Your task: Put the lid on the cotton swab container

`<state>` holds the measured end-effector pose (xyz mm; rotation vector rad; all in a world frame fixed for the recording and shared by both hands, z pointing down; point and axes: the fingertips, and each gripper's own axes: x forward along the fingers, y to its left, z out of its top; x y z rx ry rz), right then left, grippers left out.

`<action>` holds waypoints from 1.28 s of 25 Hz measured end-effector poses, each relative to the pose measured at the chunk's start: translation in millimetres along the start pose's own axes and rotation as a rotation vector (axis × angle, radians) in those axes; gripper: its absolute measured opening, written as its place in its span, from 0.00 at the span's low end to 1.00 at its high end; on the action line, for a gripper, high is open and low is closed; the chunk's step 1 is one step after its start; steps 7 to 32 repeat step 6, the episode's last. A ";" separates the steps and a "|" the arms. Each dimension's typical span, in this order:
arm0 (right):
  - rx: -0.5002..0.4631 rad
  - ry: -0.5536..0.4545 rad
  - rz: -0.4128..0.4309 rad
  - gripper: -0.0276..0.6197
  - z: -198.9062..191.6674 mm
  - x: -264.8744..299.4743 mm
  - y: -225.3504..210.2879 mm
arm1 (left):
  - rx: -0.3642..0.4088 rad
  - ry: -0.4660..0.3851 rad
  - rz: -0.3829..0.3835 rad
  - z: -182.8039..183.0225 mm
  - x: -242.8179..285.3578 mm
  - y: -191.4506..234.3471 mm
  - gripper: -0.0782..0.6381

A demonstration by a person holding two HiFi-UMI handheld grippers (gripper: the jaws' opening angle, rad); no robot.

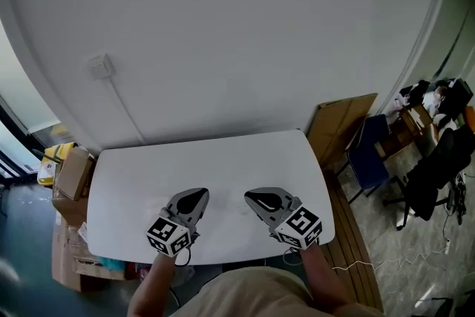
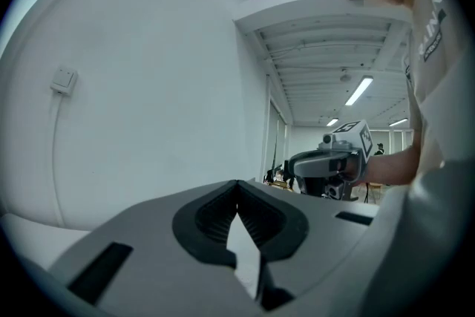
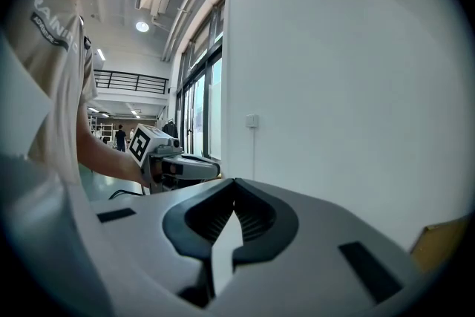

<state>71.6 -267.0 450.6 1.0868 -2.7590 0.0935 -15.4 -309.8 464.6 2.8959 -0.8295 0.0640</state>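
Grey left gripper [image 1: 202,194], right gripper [image 1: 249,195], both closed, over table [image 1: 223,159]

We are looking down at a white table [image 1: 223,159] standing against a white wall [image 1: 223,26], cardboard boxes [image 1: 73,180] sitting left, a blue chair [image 1: 371,154] right.

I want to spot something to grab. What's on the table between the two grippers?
In the head view, only bare white table shows between the left gripper and the right gripper; I can make out nothing lying there.
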 end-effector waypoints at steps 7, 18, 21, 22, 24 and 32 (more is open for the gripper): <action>-0.006 0.006 0.001 0.07 -1.2 -1.3 2.2 | -0.007 0.002 0.000 -3.0 -0.2 -4.0 0.13; -0.006 0.006 0.001 0.07 -1.2 -1.3 2.2 | -0.007 0.002 0.000 -3.0 -0.2 -4.0 0.13; -0.006 0.006 0.001 0.07 -1.2 -1.3 2.2 | -0.007 0.002 0.000 -3.0 -0.2 -4.0 0.13; -0.006 0.006 0.001 0.07 -1.2 -1.3 2.2 | -0.007 0.002 0.000 -3.0 -0.2 -4.0 0.13; -0.006 0.006 0.001 0.07 -1.2 -1.3 2.2 | -0.007 0.002 0.000 -3.0 -0.2 -4.0 0.13; -0.006 0.006 0.001 0.07 -1.2 -1.3 2.2 | -0.007 0.002 0.000 -3.0 -0.2 -4.0 0.13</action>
